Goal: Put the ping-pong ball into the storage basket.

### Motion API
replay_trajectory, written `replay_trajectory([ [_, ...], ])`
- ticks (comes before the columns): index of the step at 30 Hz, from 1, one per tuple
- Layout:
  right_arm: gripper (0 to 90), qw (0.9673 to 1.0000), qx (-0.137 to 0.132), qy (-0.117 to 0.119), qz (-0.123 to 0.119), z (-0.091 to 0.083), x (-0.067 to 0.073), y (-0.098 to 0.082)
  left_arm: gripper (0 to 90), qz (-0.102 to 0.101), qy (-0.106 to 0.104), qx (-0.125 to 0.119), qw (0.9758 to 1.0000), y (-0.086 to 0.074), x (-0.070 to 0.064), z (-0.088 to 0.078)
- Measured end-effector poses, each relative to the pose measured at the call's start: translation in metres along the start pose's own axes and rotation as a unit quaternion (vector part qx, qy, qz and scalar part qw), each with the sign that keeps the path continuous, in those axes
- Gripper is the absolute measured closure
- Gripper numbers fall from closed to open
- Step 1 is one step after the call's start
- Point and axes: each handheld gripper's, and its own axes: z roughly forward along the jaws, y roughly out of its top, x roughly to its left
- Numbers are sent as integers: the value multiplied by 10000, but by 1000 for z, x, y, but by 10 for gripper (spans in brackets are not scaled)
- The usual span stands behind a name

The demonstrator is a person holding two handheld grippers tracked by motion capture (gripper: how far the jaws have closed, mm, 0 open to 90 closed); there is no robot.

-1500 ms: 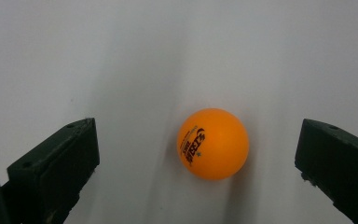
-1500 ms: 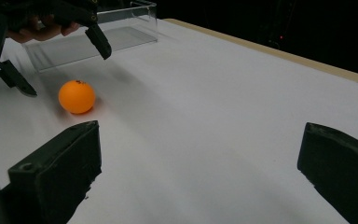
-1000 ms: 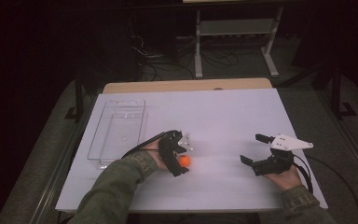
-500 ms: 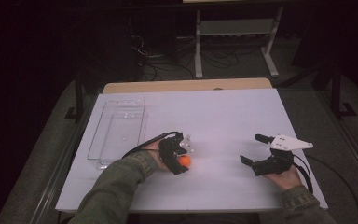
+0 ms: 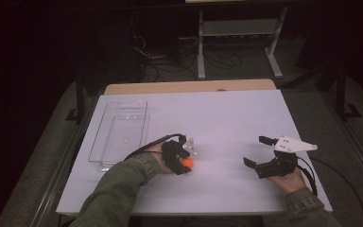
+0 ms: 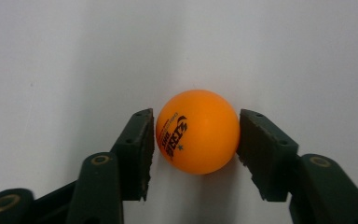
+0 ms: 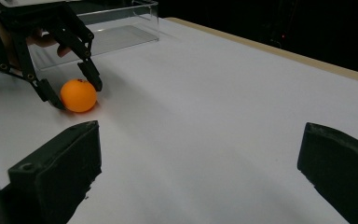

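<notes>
An orange table-tennis ball (image 6: 197, 131) with dark print lies on the white table (image 5: 227, 118). My left gripper (image 6: 196, 136) has just been closing its jaws, and the pads now press the ball from both sides. The high view shows the ball (image 5: 187, 163) near the front of the table, under the left gripper (image 5: 185, 164). My right gripper (image 5: 256, 151) rests at the front right with its jaws wide apart and nothing between them. From the right gripper view, the ball (image 7: 78, 95) sits between the left gripper's fingertips (image 7: 94, 82) on the table.
A clear plastic tray (image 5: 123, 102) stands on the table's left side, just behind the left hand; in the right gripper view the tray (image 7: 121, 28) shows at the top left. A tan strip edges the table's far side. A metal stand and cables are on the floor beyond.
The left gripper's jaws have drawn in around the orange ball. Both hands and the ball have stayed where they were.
</notes>
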Motion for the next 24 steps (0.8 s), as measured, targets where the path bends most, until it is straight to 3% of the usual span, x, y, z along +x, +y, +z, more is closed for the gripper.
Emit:
replay_trajectory([
  [24,0,10000,13,8,6,0,0,0,502,125,-50,-10,9999,0,-3,-7],
])
